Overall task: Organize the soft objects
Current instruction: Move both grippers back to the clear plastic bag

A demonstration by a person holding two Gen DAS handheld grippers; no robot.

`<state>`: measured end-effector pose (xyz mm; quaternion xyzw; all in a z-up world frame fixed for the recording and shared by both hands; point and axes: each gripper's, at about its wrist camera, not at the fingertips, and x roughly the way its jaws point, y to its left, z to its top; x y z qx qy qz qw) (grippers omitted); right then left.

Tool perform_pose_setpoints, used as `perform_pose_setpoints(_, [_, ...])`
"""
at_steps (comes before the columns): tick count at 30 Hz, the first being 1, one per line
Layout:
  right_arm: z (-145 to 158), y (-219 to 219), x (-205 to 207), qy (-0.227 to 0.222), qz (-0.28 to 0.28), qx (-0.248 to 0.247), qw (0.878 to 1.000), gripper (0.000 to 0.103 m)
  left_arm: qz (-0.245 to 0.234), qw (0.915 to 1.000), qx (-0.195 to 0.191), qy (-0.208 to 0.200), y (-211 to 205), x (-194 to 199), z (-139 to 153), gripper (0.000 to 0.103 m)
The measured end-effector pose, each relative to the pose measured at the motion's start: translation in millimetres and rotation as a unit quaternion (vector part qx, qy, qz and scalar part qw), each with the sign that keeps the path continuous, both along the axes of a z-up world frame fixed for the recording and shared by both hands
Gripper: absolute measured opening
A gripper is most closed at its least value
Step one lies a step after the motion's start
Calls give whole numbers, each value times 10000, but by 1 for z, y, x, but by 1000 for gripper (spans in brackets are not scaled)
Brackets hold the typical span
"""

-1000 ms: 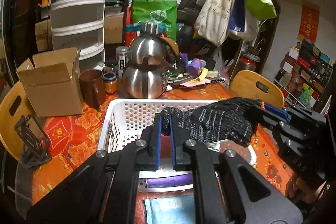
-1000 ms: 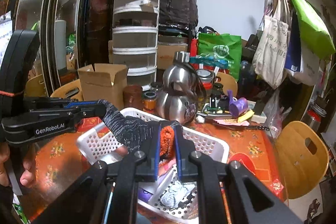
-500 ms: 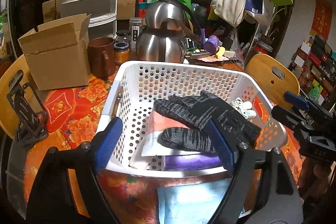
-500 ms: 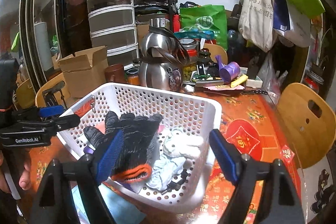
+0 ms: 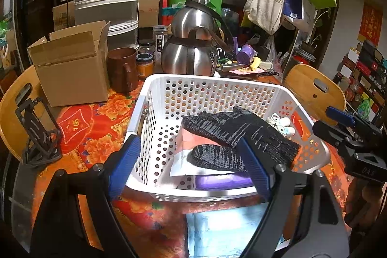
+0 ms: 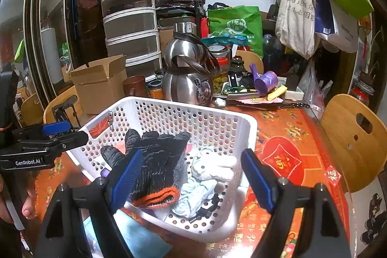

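White lettering "GenRobot.AI" runs along the side of the black left gripper (image 6: 52,129), at nine o'clock in the right wrist view. "DAS" is stamped on the black body of the right gripper (image 5: 343,121), at three o'clock in the left wrist view. Chinese characters on a canvas tote bag (image 6: 298,16), a red wall poster (image 5: 370,24) and the steel kettle (image 6: 191,86) are too small to read.

Black gripper (image 6: 191,179) frames, blue-padded jaws, silver screws, "GenRobot.AI" lettering

The black knit glove (image 5: 238,134), earlier pinched between both grippers above the white basket (image 5: 154,98), has been released and now lies inside it. The jaws of the left gripper (image 5: 191,166) and right gripper (image 6: 191,175) have just been opened wide, nothing held.
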<state>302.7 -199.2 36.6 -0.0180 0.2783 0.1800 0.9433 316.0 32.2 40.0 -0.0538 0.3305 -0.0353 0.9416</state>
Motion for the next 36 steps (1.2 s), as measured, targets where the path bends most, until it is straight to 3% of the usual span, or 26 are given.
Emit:
perform_pose_setpoints(12, [-7,-13,-31,135,-70,81,9999,83,46,9999,156,20,-4,-38,-11,86])
perform_pose_setpoints(18, [-47,-37,-94,376,-201,24,9991,88,242,9990,64,361,9,-101,-56,86])
perform_pose_setpoints(25, [-114,-58,-151,1139,-371,239,9925,88,158,9976,-167,646,6,-157,-103,86])
perform_pose_setpoints(32, [-138,-47,-172,1322,-173,-45,9911,85,-155,9946,-65,1022,-16,-161,-137,86])
perform_pose_setpoints(36, [-140,-41,-169,1311,-137,-196,9911,73,-251,9934,-90,1119,-21,-156,-142,86])
